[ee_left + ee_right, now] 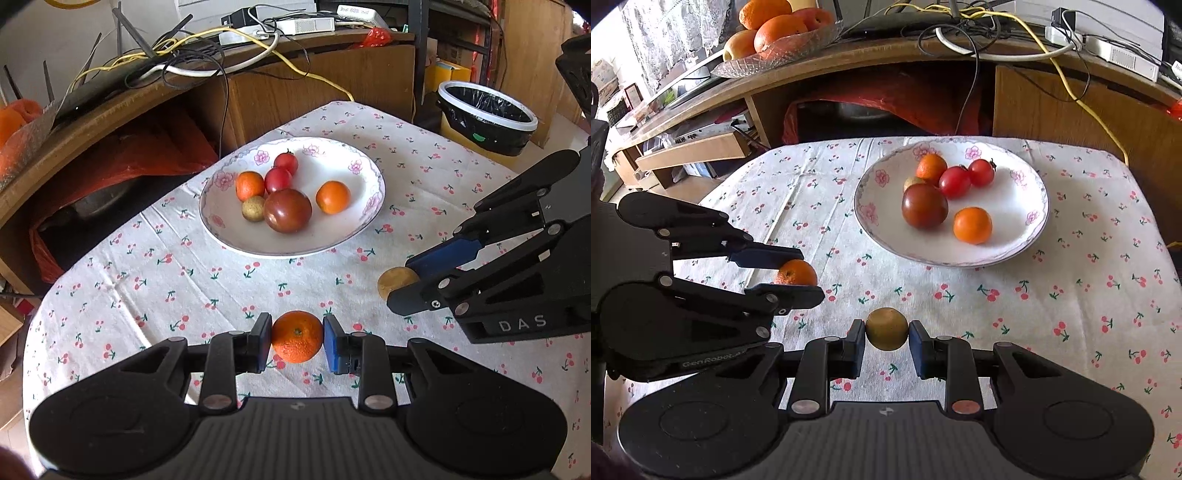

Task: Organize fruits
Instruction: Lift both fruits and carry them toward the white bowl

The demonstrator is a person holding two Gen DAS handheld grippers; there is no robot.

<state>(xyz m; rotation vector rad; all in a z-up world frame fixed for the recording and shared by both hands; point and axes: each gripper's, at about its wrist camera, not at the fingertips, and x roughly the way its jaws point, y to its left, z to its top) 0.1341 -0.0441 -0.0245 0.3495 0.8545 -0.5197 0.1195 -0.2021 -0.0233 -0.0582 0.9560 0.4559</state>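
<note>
My left gripper (297, 341) is shut on a small orange mandarin (297, 341), just above the cherry-print cloth. The same mandarin (796, 273) shows in the right wrist view between the left gripper's fingers. My right gripper (886, 330) is shut on a small yellow-brown fruit (886, 329), which peeks out as a tan disc (397, 282) in the left wrist view. Beyond both stands a white flowered plate (364, 218) (1027, 236) holding two mandarins, two red tomatoes, a dark red tomato (288, 210) and a small tan fruit.
The cherry-print tablecloth (147, 280) covers a small table. Behind it is a wooden desk (314, 81) with cables and a power strip. A lined yellow bin (487, 118) stands at the right. A glass bowl of oranges (775, 33) sits on the desk.
</note>
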